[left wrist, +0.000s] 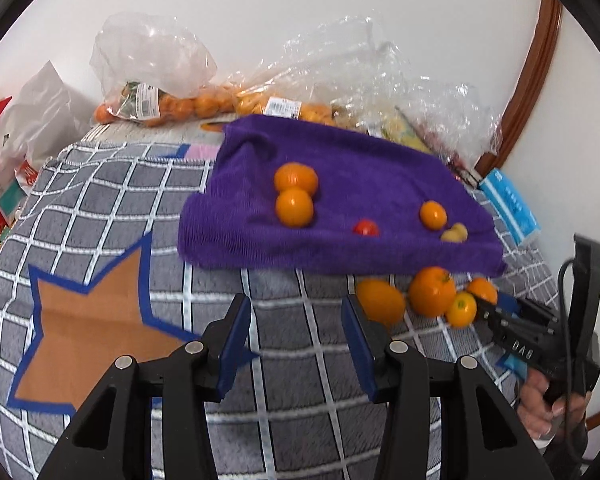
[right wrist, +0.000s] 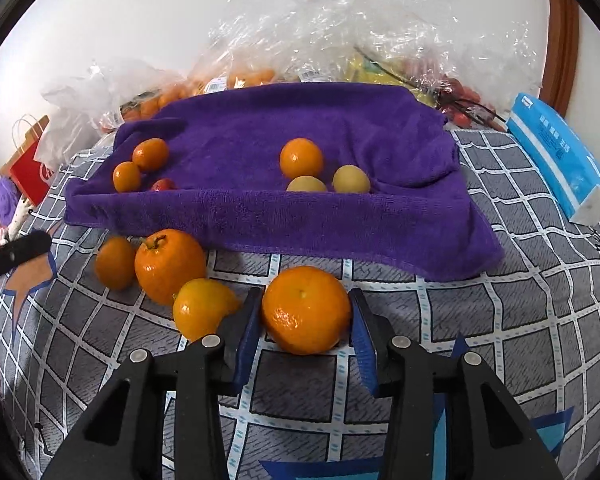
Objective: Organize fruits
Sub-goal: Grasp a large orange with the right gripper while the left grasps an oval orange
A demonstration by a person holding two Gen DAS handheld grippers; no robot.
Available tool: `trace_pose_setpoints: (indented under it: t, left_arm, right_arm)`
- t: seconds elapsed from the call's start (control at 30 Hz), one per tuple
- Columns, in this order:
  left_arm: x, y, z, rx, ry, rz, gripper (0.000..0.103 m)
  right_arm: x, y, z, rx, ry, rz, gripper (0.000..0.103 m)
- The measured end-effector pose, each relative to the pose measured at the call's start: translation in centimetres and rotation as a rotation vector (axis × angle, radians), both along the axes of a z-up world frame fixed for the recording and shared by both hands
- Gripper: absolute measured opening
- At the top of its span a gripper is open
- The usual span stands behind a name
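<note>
Right wrist view: right gripper (right wrist: 306, 322) at lower centre, blue pads flanking a mandarin (right wrist: 306, 310) on the grey checked mat (right wrist: 500, 320), left pad touching or nearly so, right pad just beside; whether clamped yet, cannot tell. Just left of it, a lemon-shaped citrus (right wrist: 202, 308), then a stemmed orange (right wrist: 168, 266) and a smaller orange (right wrist: 114, 262). Above, across mid-frame, a purple towel (right wrist: 260, 216) carrying five or six sorted fruits, among them two pale yellow ones (right wrist: 350, 179) at centre.

Left wrist view: left gripper (left wrist: 296, 336) at bottom centre, fingers spread apart, holding nothing, hovering over bare mat; right gripper (left wrist: 486, 310) visible at lower right among the loose citrus.

Likely risks: round, glossy skin slipping out forward if the pads close off-centre; left finger nudging the lemon-shaped citrus and setting the neighbours rolling; too hard a squeeze bruising the fruit; towel's raised front fold catching the mandarin on the way over.
</note>
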State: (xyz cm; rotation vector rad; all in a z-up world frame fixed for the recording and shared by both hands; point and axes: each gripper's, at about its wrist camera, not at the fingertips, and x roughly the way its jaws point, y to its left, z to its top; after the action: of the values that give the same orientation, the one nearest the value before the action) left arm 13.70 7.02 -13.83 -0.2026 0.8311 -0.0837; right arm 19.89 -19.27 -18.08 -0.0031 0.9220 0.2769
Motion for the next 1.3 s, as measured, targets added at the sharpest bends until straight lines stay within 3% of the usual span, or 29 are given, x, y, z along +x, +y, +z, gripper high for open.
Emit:
trace_pose_setpoints:
  t: [0.17, 0.43, 0.67, 0.73, 0.93, 1.07, 1.3]
  left_arm:
    - [-0.2, -1.5, -0.2, -0.005, 0.008, -0.038, 0.045]
    - [1.2, -5.0, -1.2, -0.019, 0.056, -0.115, 0.045]
    - [3.6, -6.5, -2.6, -0.079, 0.114, -0.064, 0.042]
    - [4.0, -6.7, -3.1, -0.052, 0.112, -0.033, 0.032]
    - [3.2, -7.0, -3.7, -0.036, 0.017, -0.053, 0.031]
    - [3.2, -7.4, -3.5, -0.011, 0.010, -0.062, 0.031]
    - [2.6, -6.7, -3.0, -0.050, -0.031, -0.054, 0.031]
  right_arm:
    - [-1.5, -1.3, 0.6, 0.030, -0.022, -0.021, 0.041]
    - [-4.9, -2.7, 1.2, -0.054, -0.092, -0.024, 0.040]
    - [-5.9, -4.2, 1.2, 0.001, -0.101, -0.049, 0.040]
    - [-5.9, -4.3, 1.1, 0.009, -0.094, -0.047, 0.040]
    - [-5.8, -4.4, 1.0, 0.034, -0.084, -0.034, 0.040]
    - [-5.9, -4.0, 1.1, 0.012, -0.093, -0.031, 0.040]
    - [-6.0, -3.7, 1.0, -0.011, -0.100, -0.029, 0.040]
